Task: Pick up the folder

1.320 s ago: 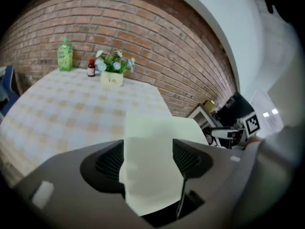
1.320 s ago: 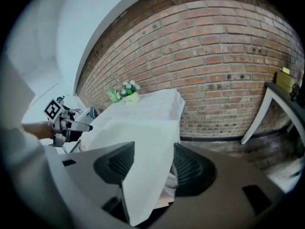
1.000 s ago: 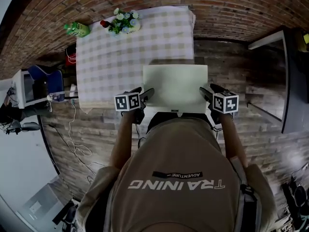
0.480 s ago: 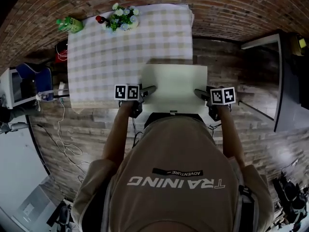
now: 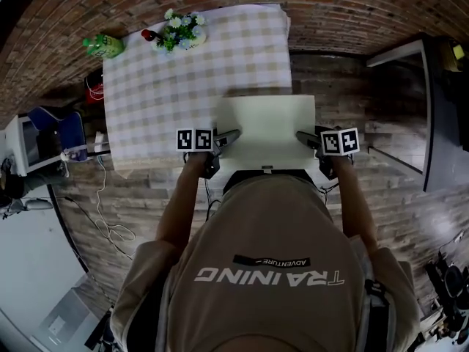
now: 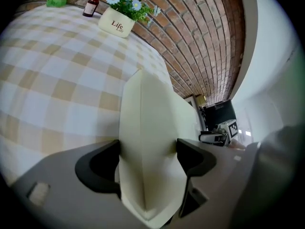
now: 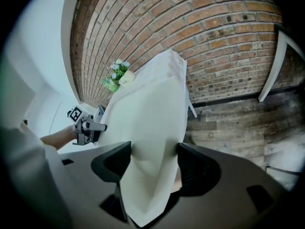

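Observation:
A cream folder [image 5: 267, 127] is held flat between my two grippers, over the near right corner of the checked tablecloth [image 5: 161, 86]. My left gripper [image 5: 229, 136] holds the folder's left edge and my right gripper [image 5: 304, 138] its right edge. In the left gripper view the folder [image 6: 147, 142] fills the gap of the left gripper [image 6: 147, 156] and touches both pads. In the right gripper view the folder [image 7: 152, 128] likewise spans the right gripper [image 7: 152, 159]. Both pairs of jaws have just been opening, with the folder still between them.
A potted flower [image 5: 178, 34], a small red-capped bottle [image 5: 146, 34] and a green carton [image 5: 102, 46] stand along the table's far edge. A brick wall runs behind. Dark furniture [image 5: 440, 108] stands to the right, and cables and equipment [image 5: 44, 134] to the left.
Both grippers and the folder have sunk a little towards the table. The jaws stand slightly wider on the folder's edges.

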`<state>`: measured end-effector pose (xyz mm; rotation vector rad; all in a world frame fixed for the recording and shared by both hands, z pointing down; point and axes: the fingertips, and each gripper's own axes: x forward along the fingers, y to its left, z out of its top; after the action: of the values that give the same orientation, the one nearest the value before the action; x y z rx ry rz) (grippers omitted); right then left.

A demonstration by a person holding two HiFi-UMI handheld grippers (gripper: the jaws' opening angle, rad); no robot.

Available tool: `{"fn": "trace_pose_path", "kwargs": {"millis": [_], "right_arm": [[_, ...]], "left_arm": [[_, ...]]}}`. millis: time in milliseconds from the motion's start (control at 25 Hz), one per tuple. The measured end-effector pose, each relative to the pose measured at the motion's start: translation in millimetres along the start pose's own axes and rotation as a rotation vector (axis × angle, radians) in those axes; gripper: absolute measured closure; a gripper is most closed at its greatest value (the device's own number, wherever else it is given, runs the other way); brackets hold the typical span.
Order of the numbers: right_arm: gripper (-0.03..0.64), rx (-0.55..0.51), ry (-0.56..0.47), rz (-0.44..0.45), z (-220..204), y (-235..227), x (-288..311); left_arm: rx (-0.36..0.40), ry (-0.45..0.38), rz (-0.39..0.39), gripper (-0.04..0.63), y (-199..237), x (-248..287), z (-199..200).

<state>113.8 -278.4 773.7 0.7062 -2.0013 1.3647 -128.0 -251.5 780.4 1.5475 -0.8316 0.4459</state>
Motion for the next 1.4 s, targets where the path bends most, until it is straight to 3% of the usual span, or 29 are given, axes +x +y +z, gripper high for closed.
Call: {"fn": "trace_pose_path", "kwargs": {"millis": [320,520,720,1040,1400], "right_arm": [[0.348,-0.007,-0.068,-0.022,-3,18,-4],[0.348,-0.088,-0.135,-0.039,22,36,-24],[0.348,-0.211,-0.244,-0.049,72,63,-53],[0.348,-0.378,-0.439,-0.020,161,118,-99],[0.348,-0.626,-0.678,-0.045,260,201,-168]], "left_arm": [[0.001,-0.070,0.006,0.235,0,-16,-8],[0.040,-0.147,-0.028,0.235,-15,-35,7],[0.130,-0.273,-0.031,0.235,-43,-64,47],[0.347,-0.474,-0.018,0.233,-98,-138,132],[0.497,-0.719,-0.041,0.235,-154,-229,210]]}}
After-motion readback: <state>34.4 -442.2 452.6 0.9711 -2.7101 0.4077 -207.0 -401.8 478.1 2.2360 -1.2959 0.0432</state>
